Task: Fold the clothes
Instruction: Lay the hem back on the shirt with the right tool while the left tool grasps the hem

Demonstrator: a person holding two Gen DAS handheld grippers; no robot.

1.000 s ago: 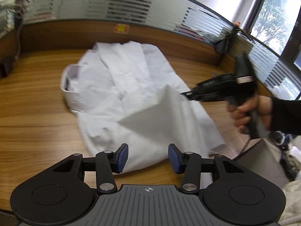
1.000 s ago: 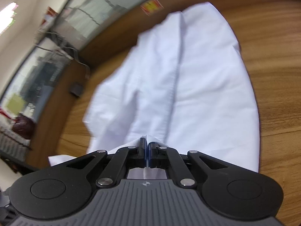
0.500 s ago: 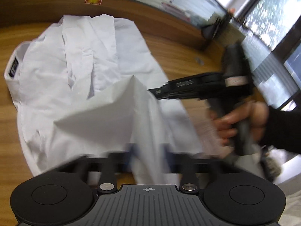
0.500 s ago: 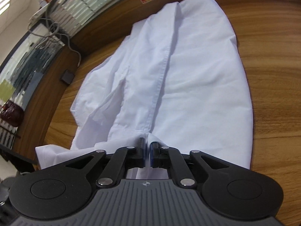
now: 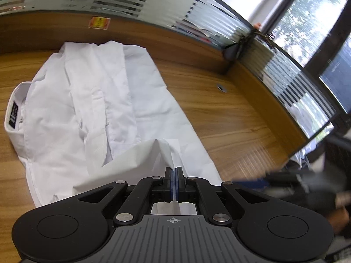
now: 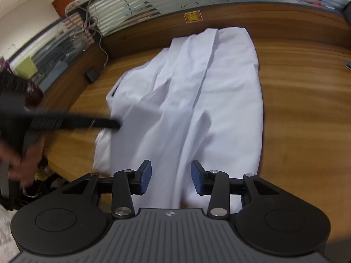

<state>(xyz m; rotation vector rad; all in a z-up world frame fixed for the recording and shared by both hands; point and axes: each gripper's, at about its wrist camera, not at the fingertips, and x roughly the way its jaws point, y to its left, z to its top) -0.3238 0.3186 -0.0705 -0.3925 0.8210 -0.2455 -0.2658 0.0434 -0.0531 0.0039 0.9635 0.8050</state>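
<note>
A white shirt (image 5: 92,109) lies spread on the wooden desk (image 5: 219,109), collar at the left. My left gripper (image 5: 174,183) is shut on a raised fold of the shirt's near hem. In the right wrist view the shirt (image 6: 219,100) stretches away from me. My right gripper (image 6: 171,179) is open and empty just above the shirt's near edge. The left gripper (image 6: 114,124) shows there blurred at the left, on the cloth. The right gripper shows blurred at the lower right of the left wrist view (image 5: 245,183).
A wooden partition with striped glass (image 5: 153,22) rims the desk's far side. A round grommet (image 5: 222,87) sits in the desk at the right. A black box and cables (image 6: 92,74) lie at the desk's far left corner. Windows are at the right.
My left gripper has closed on the shirt's raised fold. My right gripper has let the cloth go, opened and drawn back toward the near edge.
</note>
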